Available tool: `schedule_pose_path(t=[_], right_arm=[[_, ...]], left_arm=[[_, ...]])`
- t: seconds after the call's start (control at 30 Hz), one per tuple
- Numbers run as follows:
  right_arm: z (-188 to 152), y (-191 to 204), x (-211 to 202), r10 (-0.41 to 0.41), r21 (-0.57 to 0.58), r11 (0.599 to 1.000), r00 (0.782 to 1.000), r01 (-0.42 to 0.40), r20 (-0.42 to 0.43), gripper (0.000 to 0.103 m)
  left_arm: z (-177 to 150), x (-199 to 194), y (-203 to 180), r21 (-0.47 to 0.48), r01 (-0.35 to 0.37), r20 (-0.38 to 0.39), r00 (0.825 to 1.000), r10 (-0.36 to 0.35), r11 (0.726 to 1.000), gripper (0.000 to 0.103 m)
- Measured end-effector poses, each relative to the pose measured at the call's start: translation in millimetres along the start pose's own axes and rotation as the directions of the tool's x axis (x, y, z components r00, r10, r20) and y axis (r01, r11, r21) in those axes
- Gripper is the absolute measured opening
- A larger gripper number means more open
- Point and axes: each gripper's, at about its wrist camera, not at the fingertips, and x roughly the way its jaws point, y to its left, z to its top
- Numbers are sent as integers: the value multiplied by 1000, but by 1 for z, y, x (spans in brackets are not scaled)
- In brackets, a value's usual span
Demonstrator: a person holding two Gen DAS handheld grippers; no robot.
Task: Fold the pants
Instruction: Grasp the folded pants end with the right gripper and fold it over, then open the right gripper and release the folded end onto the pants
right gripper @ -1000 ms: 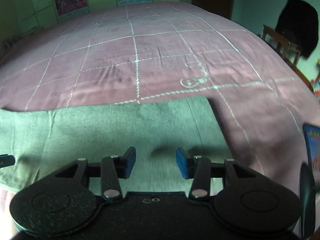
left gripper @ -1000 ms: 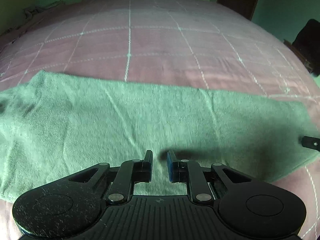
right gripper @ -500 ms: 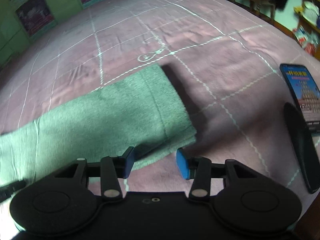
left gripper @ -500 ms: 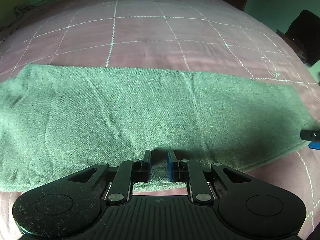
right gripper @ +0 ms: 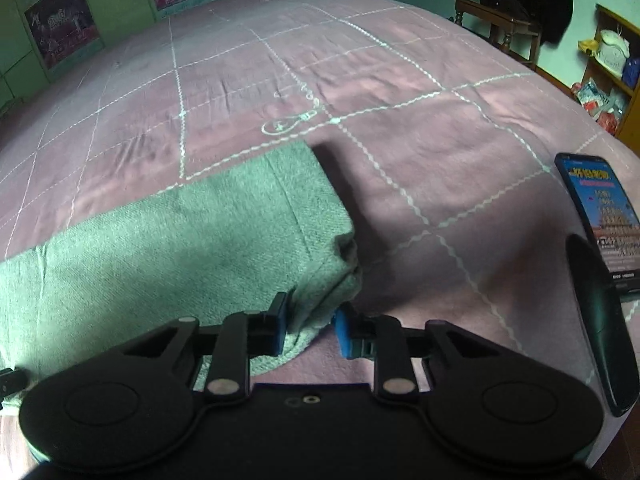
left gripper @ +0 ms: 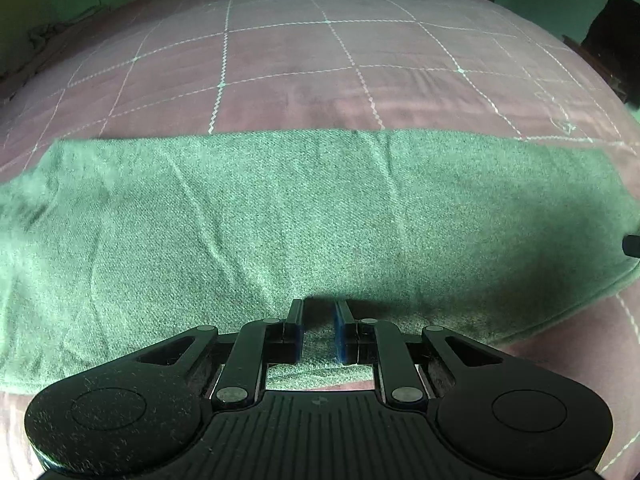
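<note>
Green pants (left gripper: 320,208) lie as a long flat band across a pink quilted bed (left gripper: 320,72). My left gripper (left gripper: 319,332) is shut on their near edge, with a narrow strip of fabric between the blue pads. In the right wrist view the pants (right gripper: 180,240) end at a bunched near-right corner. My right gripper (right gripper: 310,330) is closing on that corner, with the cloth gathered between its pads. The tip of the right gripper (left gripper: 632,246) shows at the right edge of the left wrist view.
A phone (right gripper: 600,216) with a lit screen lies on the bed to the right, beside a dark elongated object (right gripper: 600,320). A wooden chair (right gripper: 500,24) and cluttered shelves (right gripper: 612,60) stand beyond the bed's right side. Posters hang on the far wall.
The right gripper swung to the pants' right end and its jaws narrowed onto the near corner, bunching the cloth. The left gripper stayed shut and settled onto the near edge.
</note>
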Motion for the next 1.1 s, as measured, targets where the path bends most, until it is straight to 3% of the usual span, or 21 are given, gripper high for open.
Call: schedule_pose_path(t=[0.1, 0.2, 0.37, 0.53, 0.67, 0.7, 0.77, 0.83, 1.0, 1.1], right_arm=[[7, 2, -14, 24, 11, 1000, 999, -25, 43, 21], [14, 11, -28, 69, 9, 998, 994, -70, 85, 19], [25, 72, -46, 194, -98, 978, 973, -183, 124, 19], [16, 165, -50, 349, -243, 916, 933, -319, 91, 19], [-13, 233, -40, 462, -328, 834, 886, -443, -20, 19], [-22, 247, -34, 473, -348, 815, 879, -463, -64, 21], [-41, 269, -11, 460, -362, 787, 866, -499, -195, 40], [-54, 272, 4, 433, -351, 793, 866, -497, -249, 45], [-36, 252, -15, 475, -315, 801, 861, -509, -183, 45], [-19, 233, -32, 454, -345, 821, 887, -455, -89, 61]], left_arm=[[7, -12, 20, -60, 41, 10, 999, -41, 997, 15], [12, -22, 46, -75, 19, 46, 999, -16, 997, 15], [12, -25, 102, -134, -42, 55, 997, 49, 990, 15], [0, -26, 152, -207, -85, 46, 994, 97, 975, 15], [-10, -25, 176, -245, -97, 34, 994, 108, 965, 15], [-11, -24, 181, -258, -90, 29, 994, 101, 962, 15], [-13, -22, 190, -303, -44, 18, 999, 51, 952, 15], [-14, -20, 196, -350, 24, 14, 1000, -20, 937, 15], [-8, -15, 186, -390, 148, 34, 989, -146, 909, 15], [-6, -11, 173, -395, 212, 31, 975, -218, 894, 15]])
